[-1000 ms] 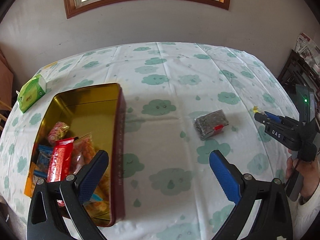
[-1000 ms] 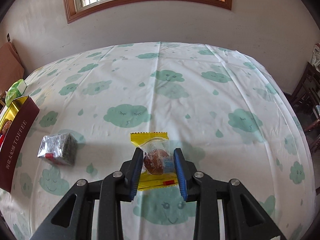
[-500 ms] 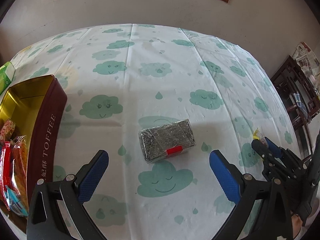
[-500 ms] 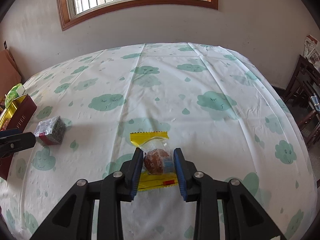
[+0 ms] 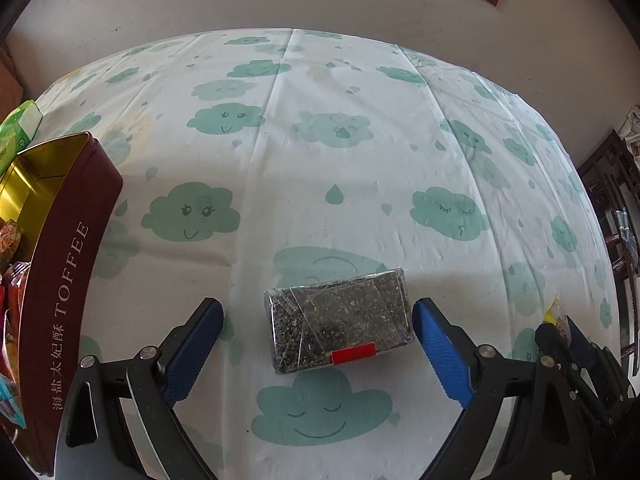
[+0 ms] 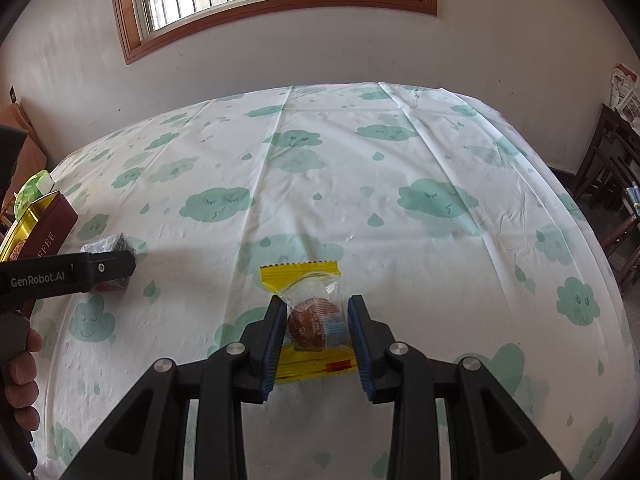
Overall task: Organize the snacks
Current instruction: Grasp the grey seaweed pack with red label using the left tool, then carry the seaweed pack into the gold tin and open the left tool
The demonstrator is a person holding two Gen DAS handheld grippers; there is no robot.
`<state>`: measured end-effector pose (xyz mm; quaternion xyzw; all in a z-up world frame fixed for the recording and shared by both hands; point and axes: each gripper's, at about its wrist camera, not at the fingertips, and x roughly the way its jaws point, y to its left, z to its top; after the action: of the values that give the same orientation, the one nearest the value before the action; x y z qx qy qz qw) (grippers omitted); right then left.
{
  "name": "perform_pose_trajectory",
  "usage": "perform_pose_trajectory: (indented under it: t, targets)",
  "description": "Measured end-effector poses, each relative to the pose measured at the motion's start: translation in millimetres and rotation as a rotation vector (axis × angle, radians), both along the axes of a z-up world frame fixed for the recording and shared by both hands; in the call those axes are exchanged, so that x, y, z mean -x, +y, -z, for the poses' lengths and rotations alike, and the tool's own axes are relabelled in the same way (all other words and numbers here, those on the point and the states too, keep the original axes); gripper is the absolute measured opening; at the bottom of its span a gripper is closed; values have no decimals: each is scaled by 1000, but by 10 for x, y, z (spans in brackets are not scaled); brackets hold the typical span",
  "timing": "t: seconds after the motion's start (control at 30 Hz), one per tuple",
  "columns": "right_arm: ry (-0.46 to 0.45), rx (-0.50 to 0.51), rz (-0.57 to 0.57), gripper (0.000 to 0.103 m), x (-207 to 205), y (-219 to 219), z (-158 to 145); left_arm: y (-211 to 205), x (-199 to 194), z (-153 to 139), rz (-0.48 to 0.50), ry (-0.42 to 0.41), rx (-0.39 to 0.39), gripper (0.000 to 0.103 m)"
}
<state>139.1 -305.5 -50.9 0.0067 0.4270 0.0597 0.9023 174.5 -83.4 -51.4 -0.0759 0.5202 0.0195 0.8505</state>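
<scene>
Landmark: open rectangular maroon tin with gold inside and "TOFFEE" on its side wall [image 5: 60, 264], standing at the left edge of the white tablecloth printed with green clouds [image 5: 320, 184]

Left gripper [image 5: 316, 332], black frame with blue pads: jaws apart and closing. A clear-wrapped dark speckled block with a red label strip [image 5: 340, 328] lies flat on the cloth between them, to the right of the tin and apart from it. Right pad just beside the block's right end, contact not certain; left pad clearly off it, cloth showing in the gap

Seen from the right wrist, the same block [image 6: 110, 246] lies just right of the tin [image 6: 48, 228], partly hidden behind the left gripper's black finger marked "GenRobot.AI"

Right gripper [image 6: 316, 340], further right of the tin, well away from it: jaws nearly together, clamped on a yellow-and-clear plastic packet holding a round brown cake [image 6: 312, 320]. Packet's yellow crimped ends stick out ahead of and behind the pads

Inside the tin, along its left side: red and orange snack packets [image 5: 10, 280], only partly in view

Beyond the tin's far end: a green packet [image 5: 22, 128] on the cloth

A person's fingers [image 6: 20, 376] grip the left gripper's handle, lower left of the right wrist view
</scene>
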Motion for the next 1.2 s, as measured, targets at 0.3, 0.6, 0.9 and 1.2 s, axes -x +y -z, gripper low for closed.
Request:
perform_pose_trajectory:
  t: [0.3, 0.6, 0.9, 1.2]
  targets:
    - [0, 17, -2, 34, 5, 29, 3, 28, 8, -41, 54, -24, -23, 58]
    - [1, 41, -3, 34, -5, 50, 6, 88, 137, -52, 71, -14, -26, 57]
    - [1, 68, -4, 34, -5, 85, 13, 180, 306, -205, 79, -21, -44, 57]
    - [1, 69, -4, 34, -3, 87, 22, 284, 490, -522, 121, -51, -65, 57]
